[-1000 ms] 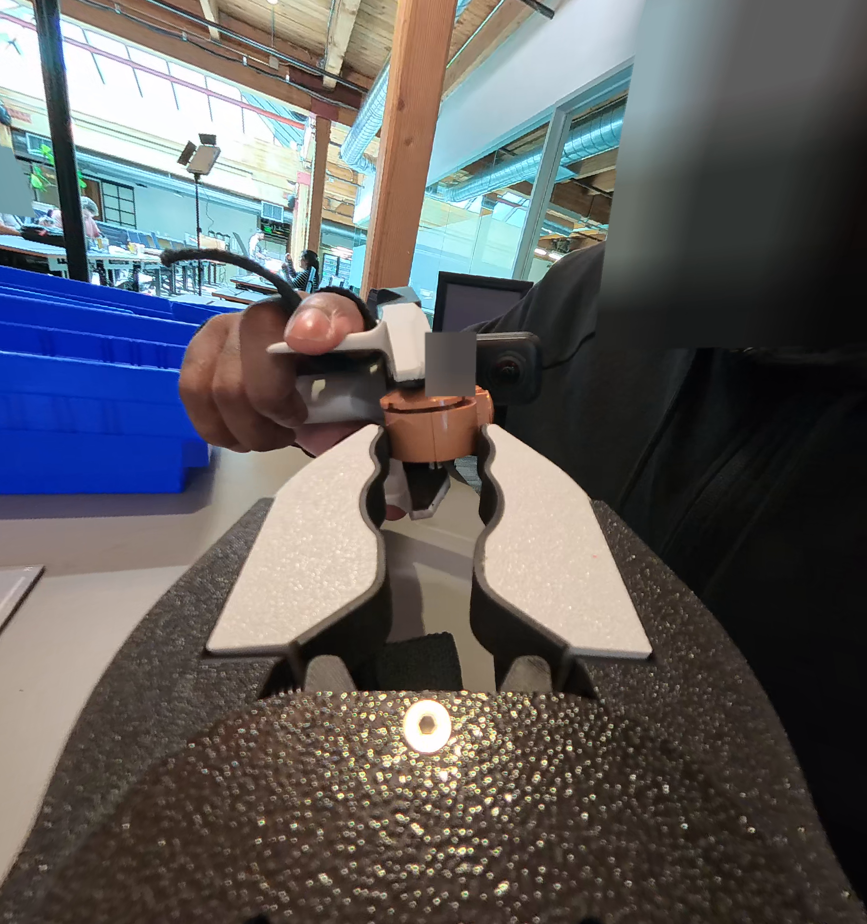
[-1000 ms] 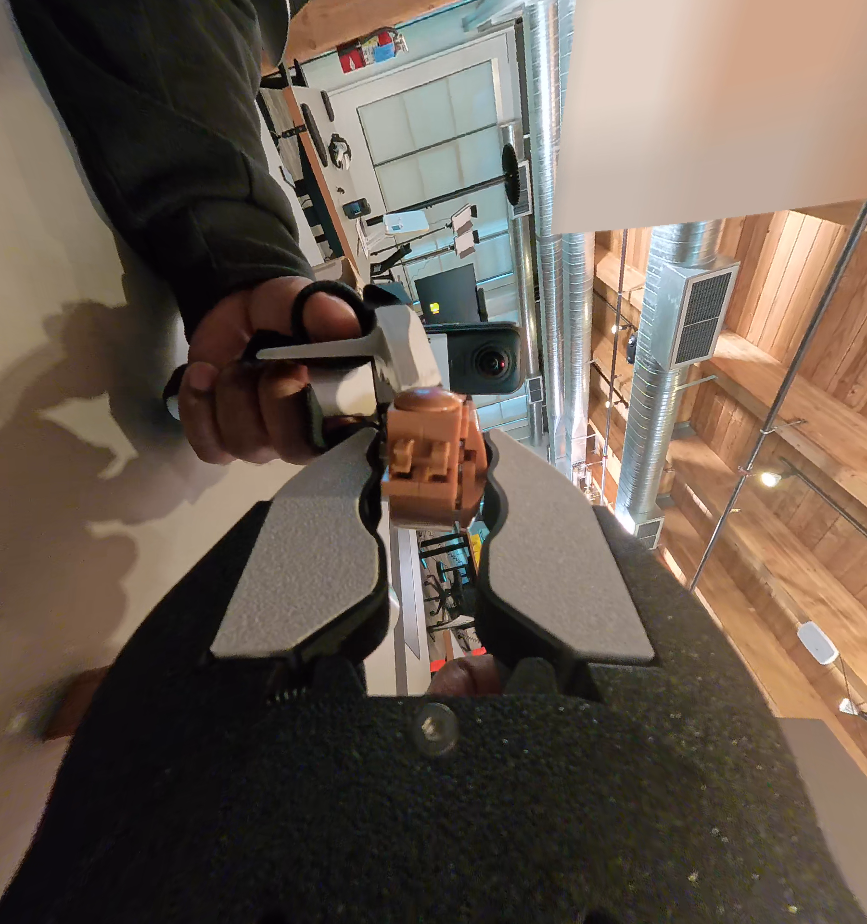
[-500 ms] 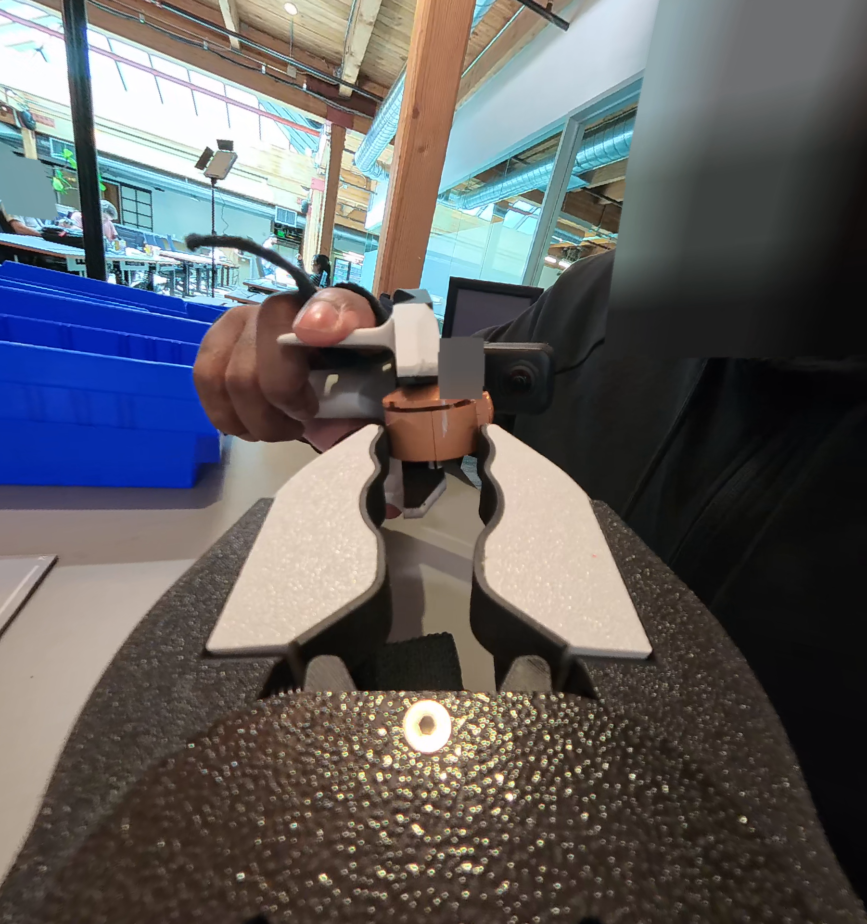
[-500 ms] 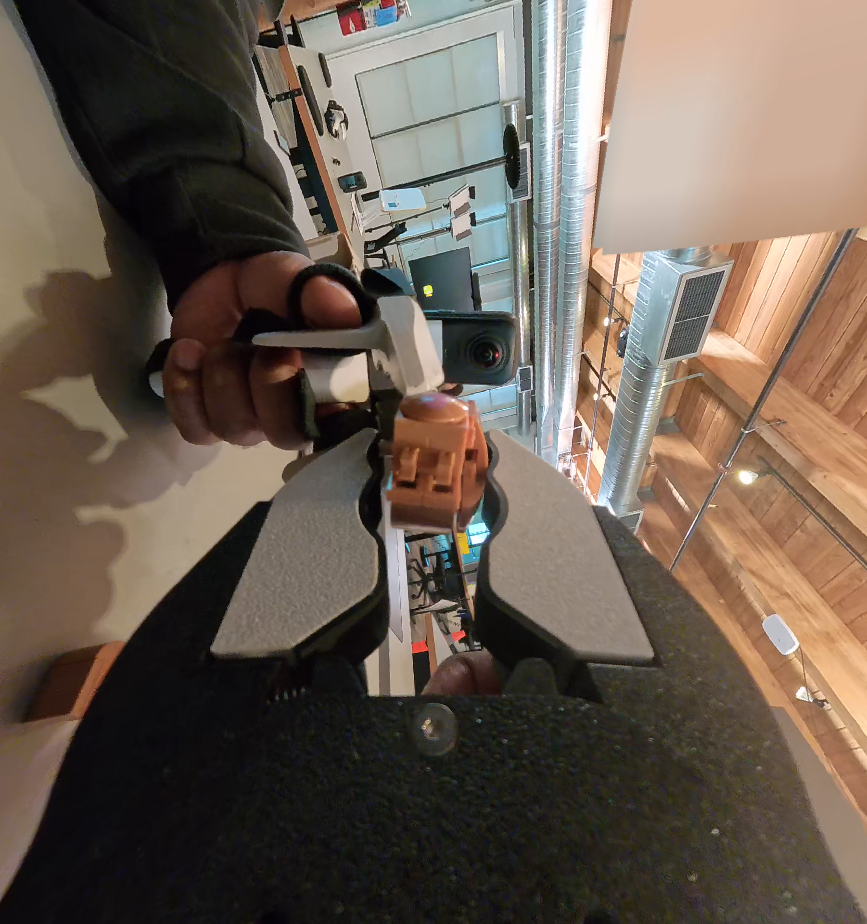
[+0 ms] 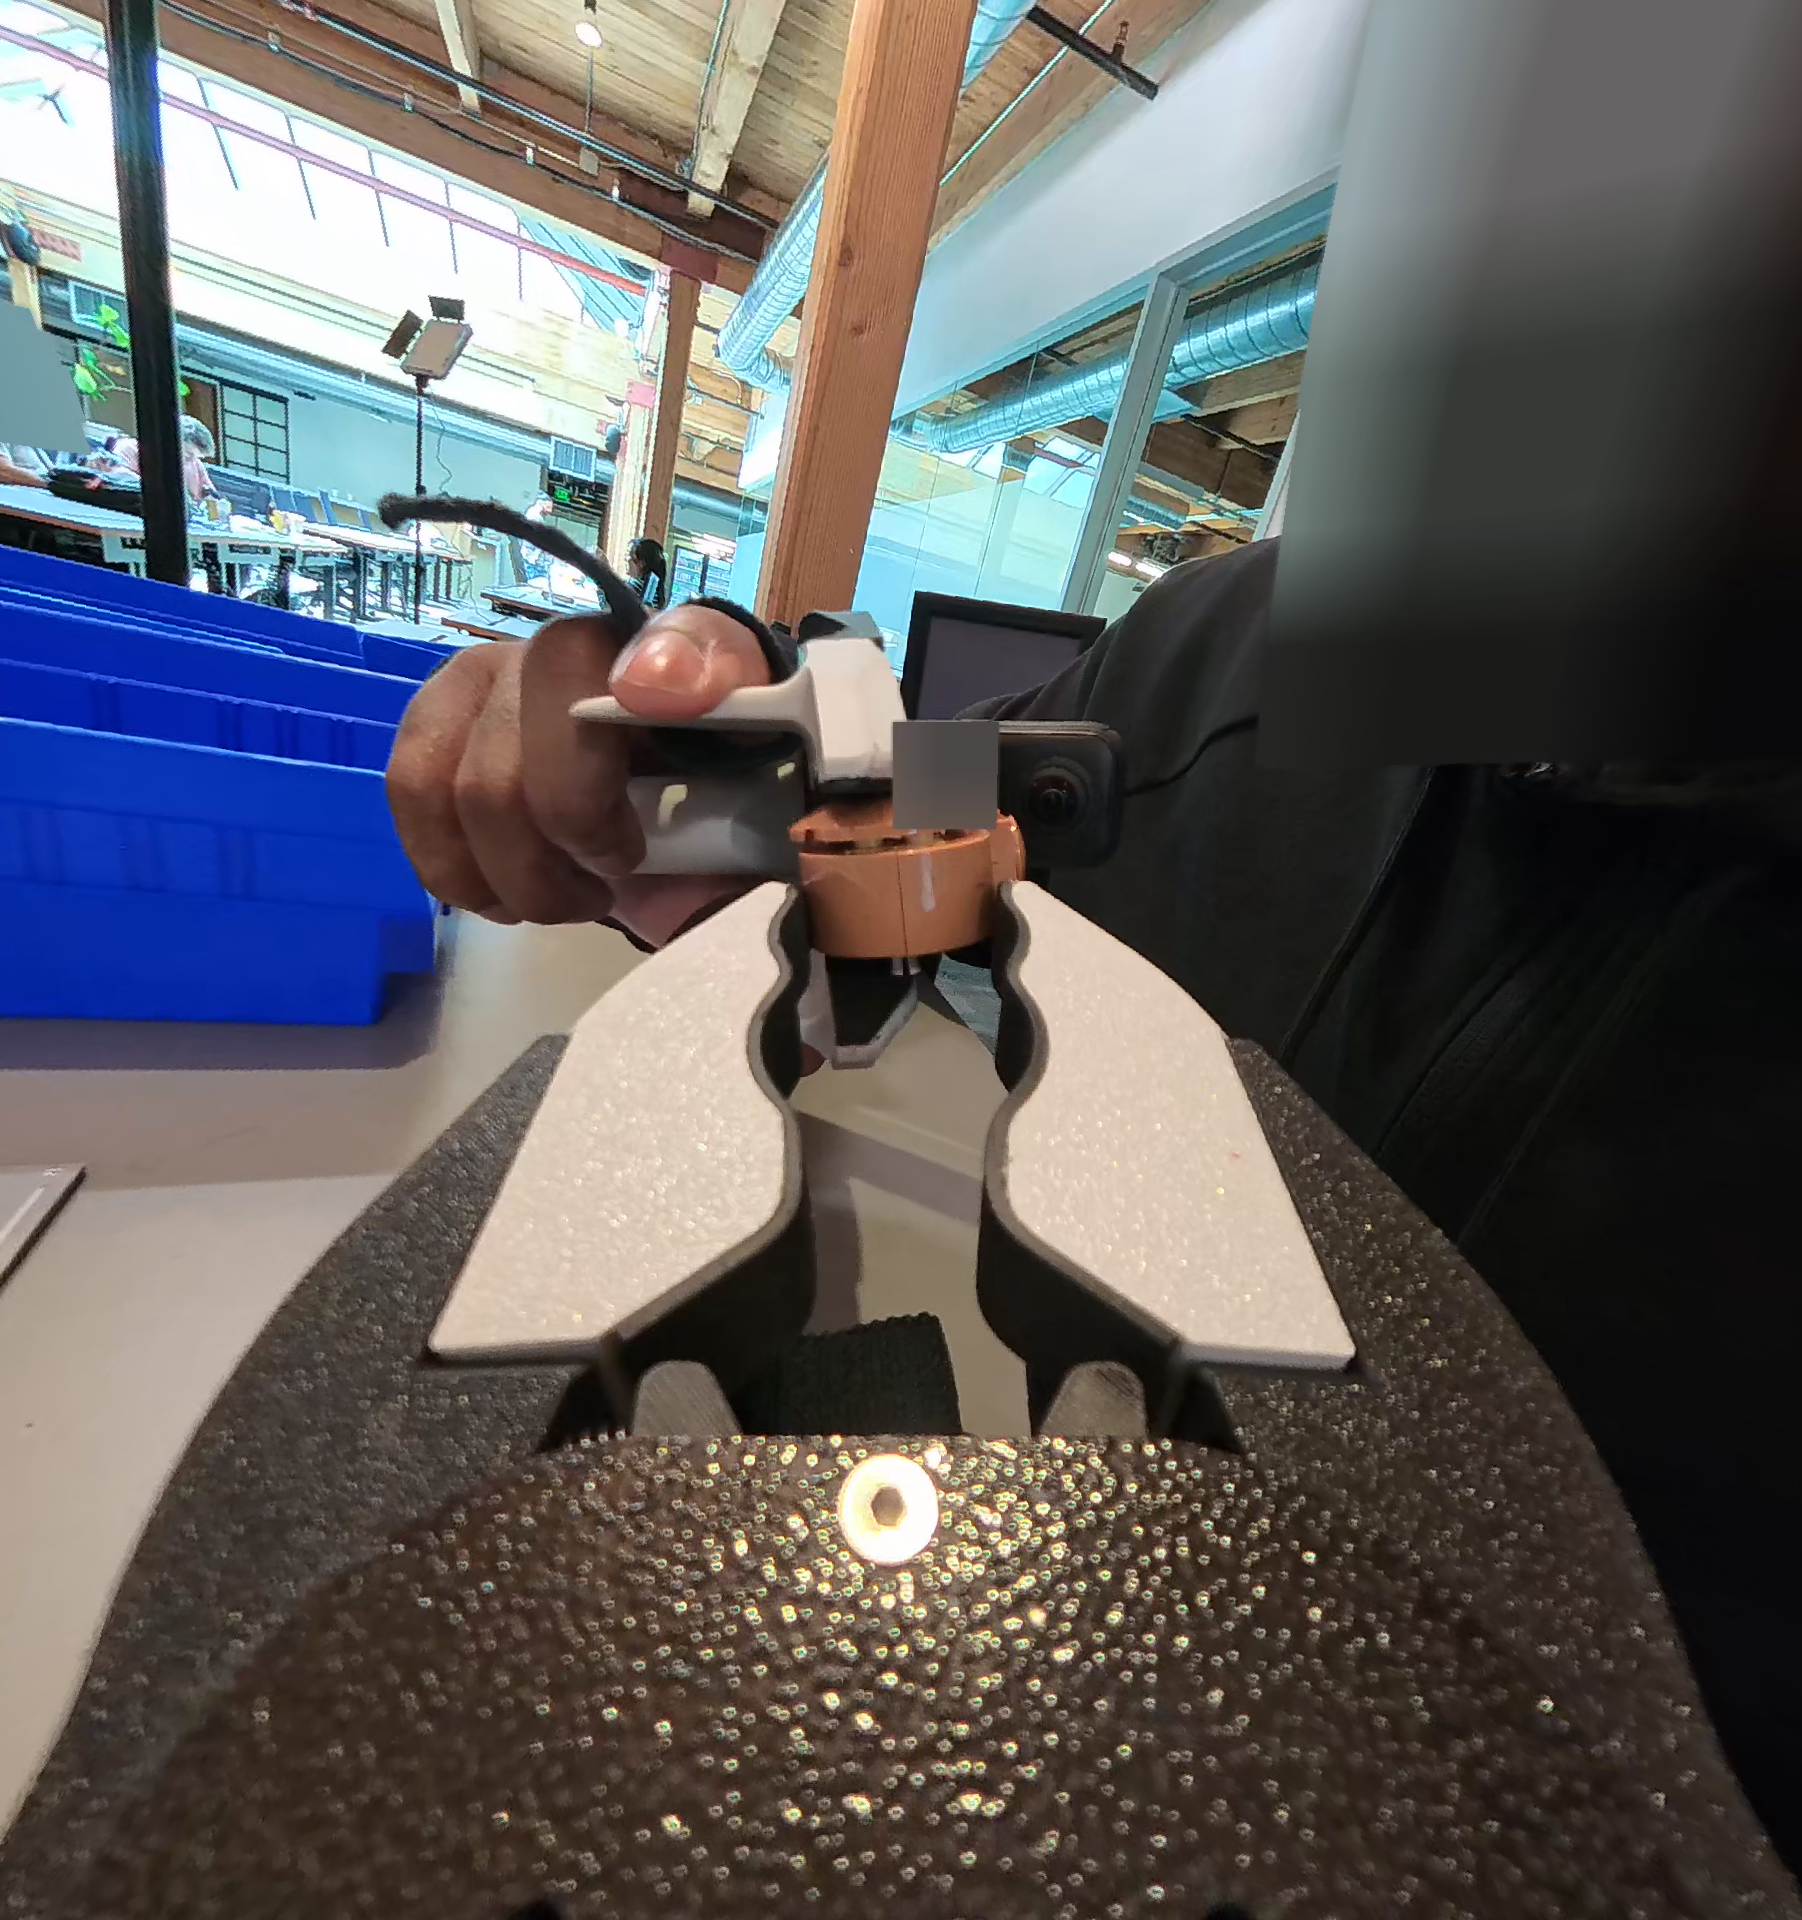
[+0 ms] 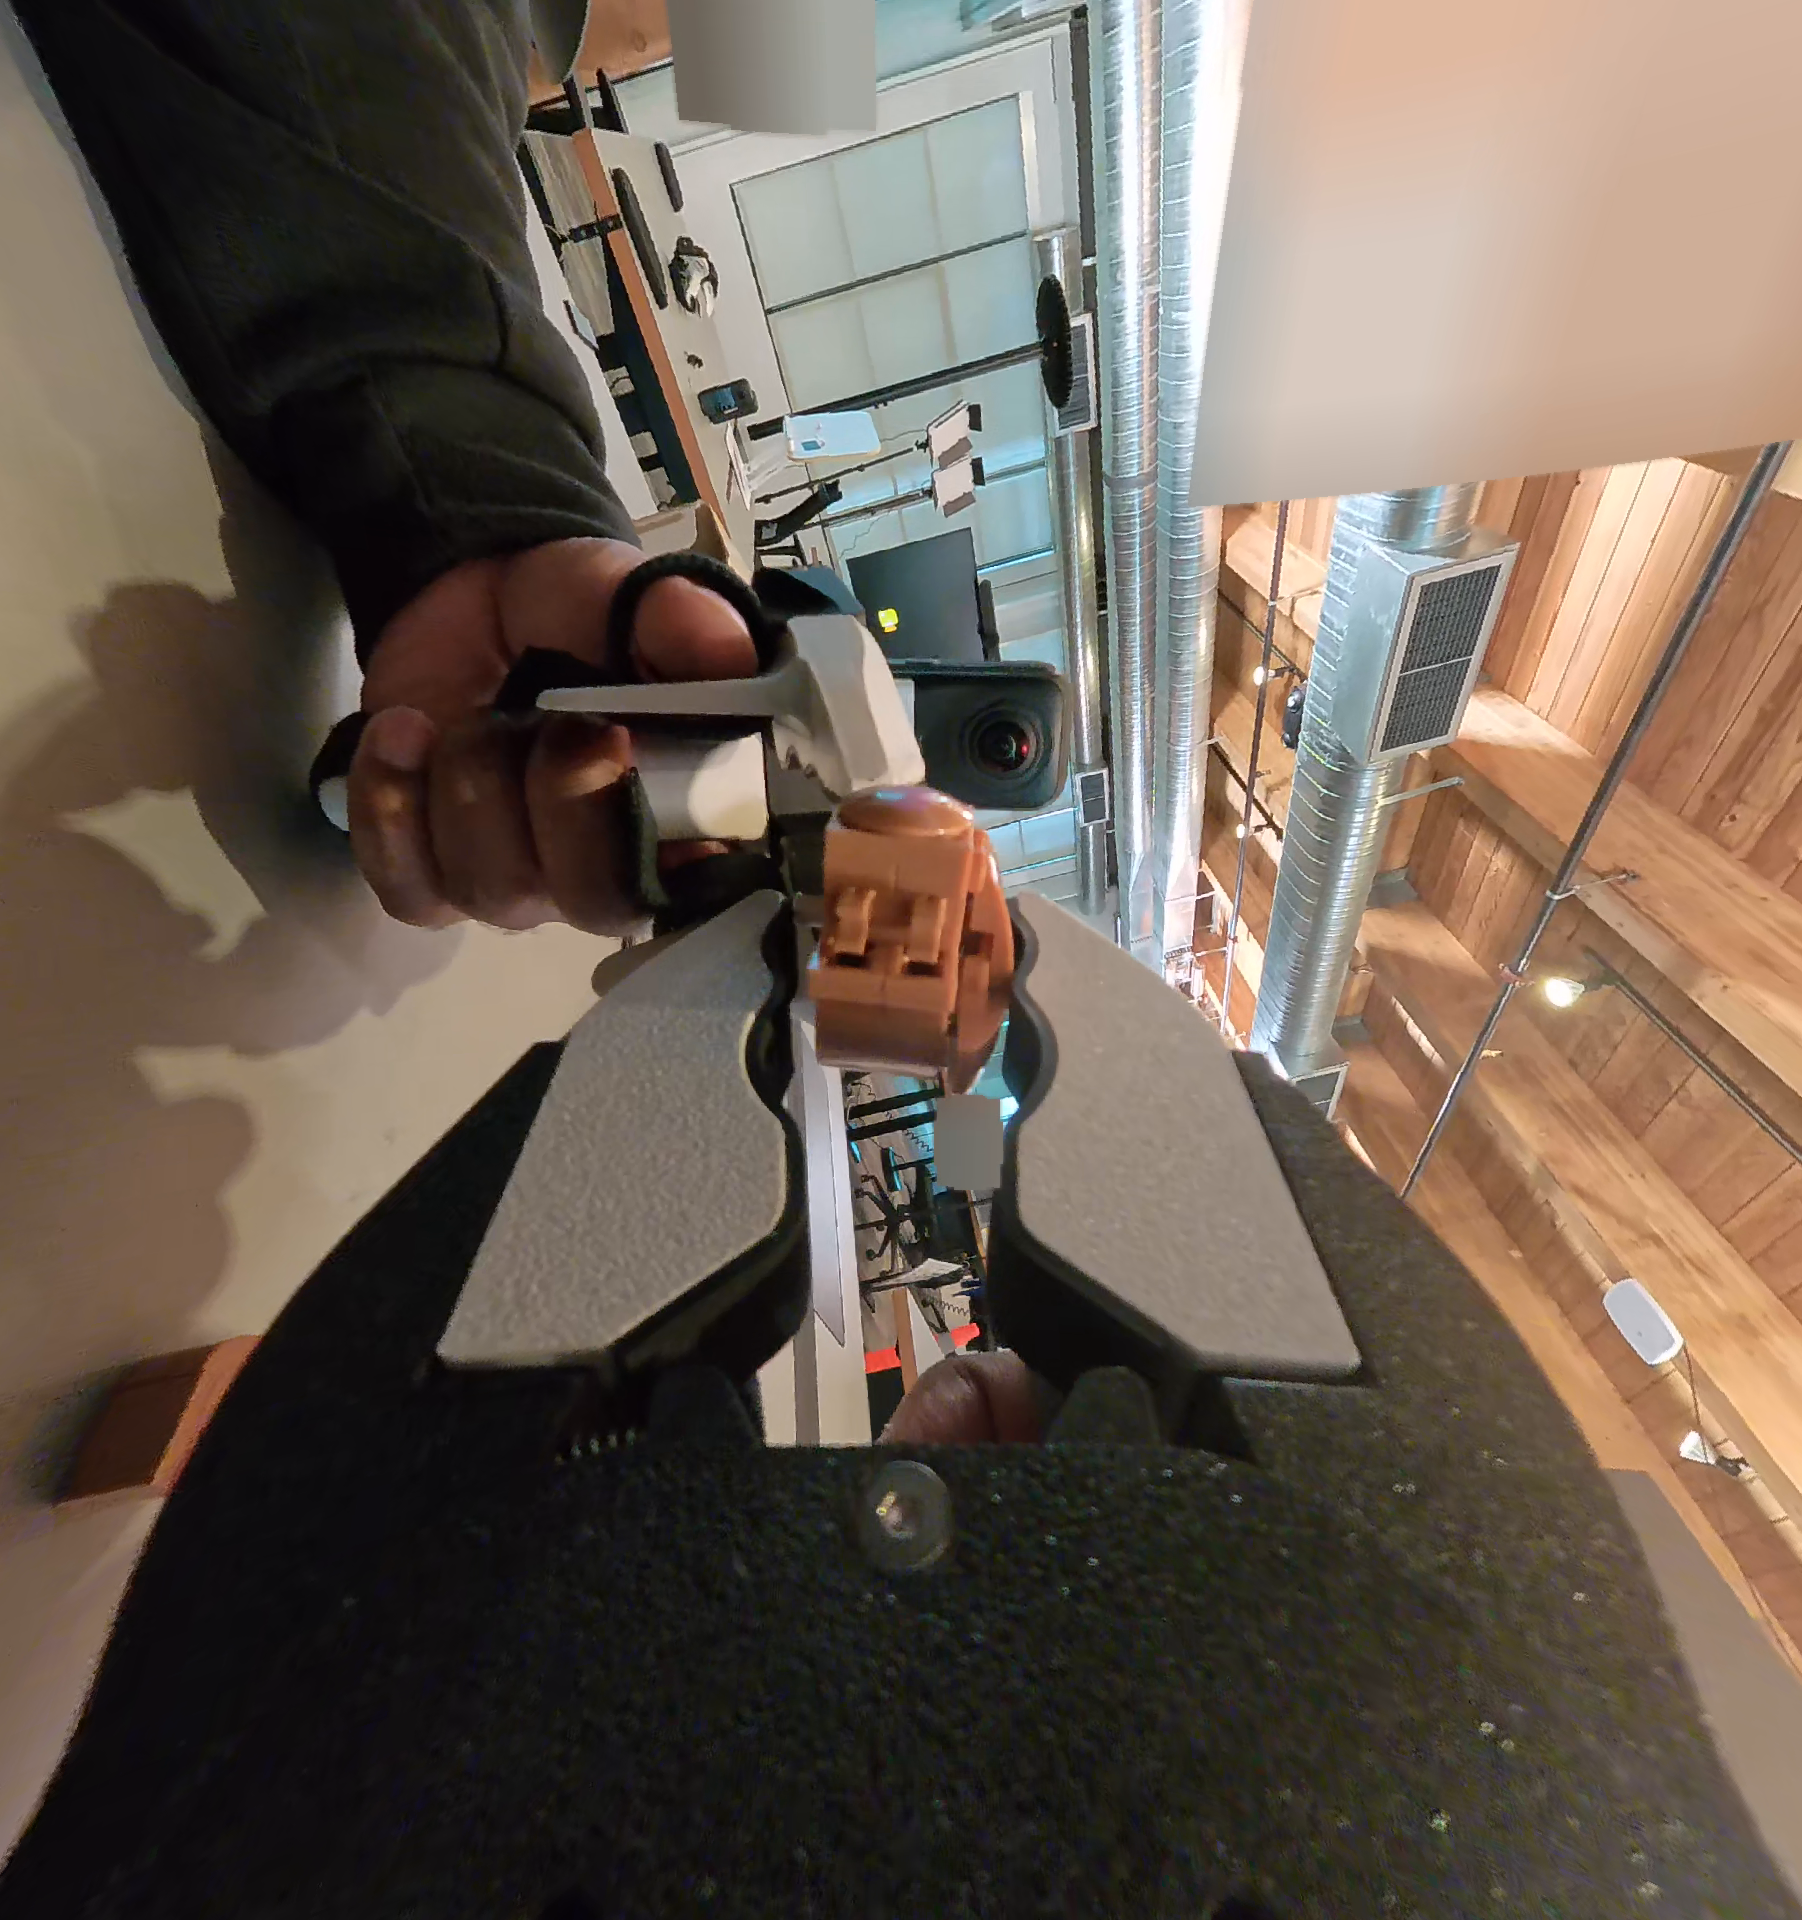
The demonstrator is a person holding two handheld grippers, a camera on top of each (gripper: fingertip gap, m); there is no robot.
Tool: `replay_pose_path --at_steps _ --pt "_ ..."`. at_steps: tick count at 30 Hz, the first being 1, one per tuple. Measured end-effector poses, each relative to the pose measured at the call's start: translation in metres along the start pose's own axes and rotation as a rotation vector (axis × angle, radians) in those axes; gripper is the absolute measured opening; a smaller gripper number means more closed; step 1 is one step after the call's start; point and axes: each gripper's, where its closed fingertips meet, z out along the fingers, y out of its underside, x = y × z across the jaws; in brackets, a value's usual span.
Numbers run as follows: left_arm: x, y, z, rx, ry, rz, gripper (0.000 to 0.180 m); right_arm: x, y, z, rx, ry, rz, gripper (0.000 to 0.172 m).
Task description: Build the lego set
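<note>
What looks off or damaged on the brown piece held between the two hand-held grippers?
Nothing looks broken or spilled. Both the left hand-held gripper and the right hand-held gripper clamp the same brown brick-built piece, lifted off the table. The only oddity: the right wrist view is rolled sideways.

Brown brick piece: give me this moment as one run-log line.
left gripper: shut on brown brick piece | right gripper: shut on it too | held above table

Blue bins (image 5: 149, 831) beside open tabletop (image 5: 201, 1247)
</note>
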Motion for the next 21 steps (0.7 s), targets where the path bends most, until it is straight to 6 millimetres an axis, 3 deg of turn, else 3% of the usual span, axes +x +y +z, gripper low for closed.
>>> replay_pose_path --at_steps 21 --pt "-0.0045 0.0049 -0.0006 -0.005 -0.01 -0.043 0.033 -0.0035 0.0051 0.0024 -0.018 -0.015 0.03 0.036"
